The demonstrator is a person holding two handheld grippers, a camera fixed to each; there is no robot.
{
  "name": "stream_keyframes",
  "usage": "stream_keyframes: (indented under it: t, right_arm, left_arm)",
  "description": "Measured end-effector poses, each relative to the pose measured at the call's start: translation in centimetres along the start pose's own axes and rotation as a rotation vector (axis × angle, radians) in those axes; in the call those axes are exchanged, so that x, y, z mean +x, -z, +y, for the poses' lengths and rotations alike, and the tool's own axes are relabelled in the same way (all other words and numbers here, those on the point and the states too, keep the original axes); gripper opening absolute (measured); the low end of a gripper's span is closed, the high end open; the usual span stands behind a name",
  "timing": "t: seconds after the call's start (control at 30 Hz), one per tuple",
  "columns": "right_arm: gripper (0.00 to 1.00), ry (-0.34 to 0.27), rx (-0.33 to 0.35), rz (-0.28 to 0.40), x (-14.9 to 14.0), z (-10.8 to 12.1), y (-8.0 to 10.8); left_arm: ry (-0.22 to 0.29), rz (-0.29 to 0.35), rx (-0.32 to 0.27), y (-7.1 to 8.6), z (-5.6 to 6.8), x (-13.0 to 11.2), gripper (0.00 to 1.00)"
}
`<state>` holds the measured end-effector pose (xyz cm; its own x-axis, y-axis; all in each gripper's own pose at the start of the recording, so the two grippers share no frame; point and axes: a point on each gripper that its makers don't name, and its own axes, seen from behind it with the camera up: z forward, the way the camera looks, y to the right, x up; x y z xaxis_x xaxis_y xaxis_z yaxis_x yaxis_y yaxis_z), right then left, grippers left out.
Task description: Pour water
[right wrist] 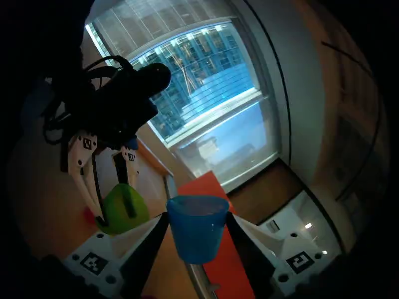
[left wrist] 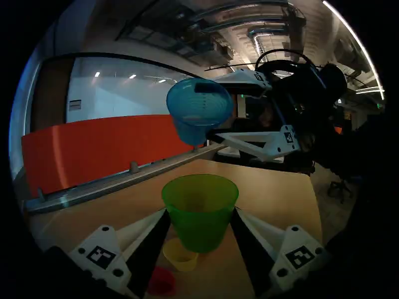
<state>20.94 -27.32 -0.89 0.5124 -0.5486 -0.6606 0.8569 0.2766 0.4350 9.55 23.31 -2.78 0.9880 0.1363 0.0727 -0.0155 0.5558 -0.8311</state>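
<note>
In the left gripper view, an orange partition (left wrist: 99,144) runs along the far left side of the wooden table (left wrist: 284,194). Low down, a small red cup (left wrist: 160,281) and a small yellow cup (left wrist: 180,255) sit near each other on the table, just left of centre. At centre the left claw (left wrist: 200,215) is closed on a green cup (left wrist: 200,199), with one finger pressed to each side. The cup is upright, with its mouth facing up. Above it and farther off hangs a blue cup (left wrist: 199,117), tipped so its mouth leans toward the green one. It is clamped between the two fingers of the right claw (left wrist: 205,110), which reaches in from the right.

The right gripper view shows the left claw (right wrist: 117,217) at the left with the green cup (right wrist: 122,209) in its grip. At centre the blue cup (right wrist: 197,234) is squeezed between the right claw's fingers, with a bright window (right wrist: 214,99) beyond.

Both cups are gripped and brought near each other, and the blue one is tilted — so the setting-up looks done. No stream shows between them, and the green cup looks empty. A pale sheen at the blue cup's rim may be water, though that is hard to tell. The pour itself seems left to do — getting the blue lip over the green mouth, tipping further, then levelling off.
</note>
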Motion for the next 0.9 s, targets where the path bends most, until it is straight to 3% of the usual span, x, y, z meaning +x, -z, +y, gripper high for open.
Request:
stream_keyframes:
  t: [0.9]
  right_arm:
    - [0.87,0.114,0.014,-0.014,0.54,0.32,-0.64]
  left_arm:
    - [0.004,0.010,0.003,0.13,-0.24,0.11,0.81]
